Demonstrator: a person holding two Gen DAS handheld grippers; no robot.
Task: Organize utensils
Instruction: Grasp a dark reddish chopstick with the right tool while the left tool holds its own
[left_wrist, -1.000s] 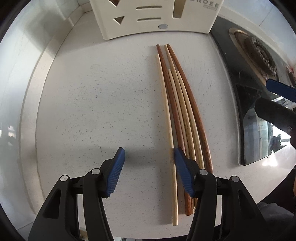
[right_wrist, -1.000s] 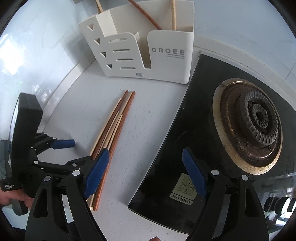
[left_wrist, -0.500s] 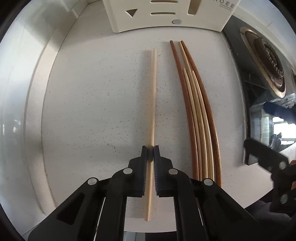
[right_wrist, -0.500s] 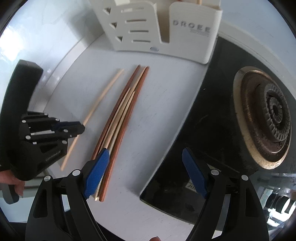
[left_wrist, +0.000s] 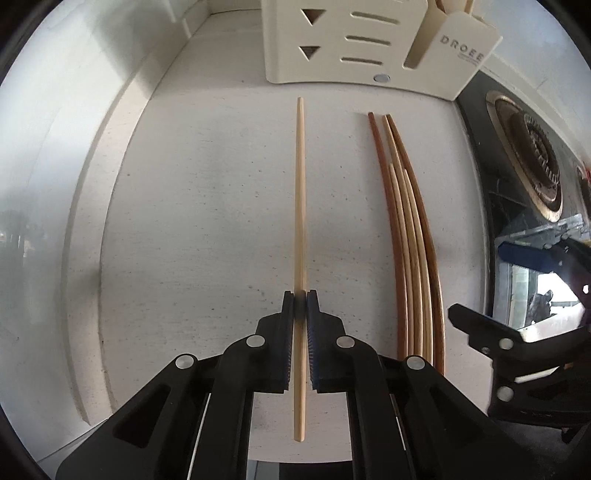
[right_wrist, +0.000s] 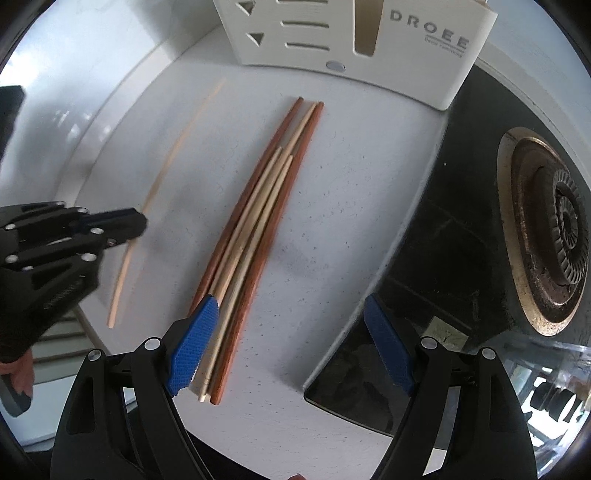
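We record the left hand-held gripper (left_wrist: 300, 306) pointing down at the counter (left_wrist: 207, 206), its jaws clenched on 1 pale chopstick (left_wrist: 300, 206). The stick runs out ahead of the pads toward the holder, and its near end projects back between the black arms. In the right wrist view the same pale chopstick (right_wrist: 162, 181) appears blurred, and we cannot tell from either view whether it is clear of the counter.

The right hand-held gripper (right_wrist: 291, 347) hangs released, its blue pads spread wide. The left pad sits over the near end of the bundle of chopsticks (right_wrist: 255, 236); the right pad sits over the edge of the black stove top (right_wrist: 443, 236). We see no contact between the pads and the bundle.

The bundle (left_wrist: 410, 236) lies flat on the counter, well apart from the held stick and to its right. It holds at least 5 sticks, dark brown ones outside and pale ones between.

Beyond the tips stands the cream utensil holder (right_wrist: 354, 40), marked DROEE, with slots and triangular cutouts. To its right is a gas burner (right_wrist: 550, 251).
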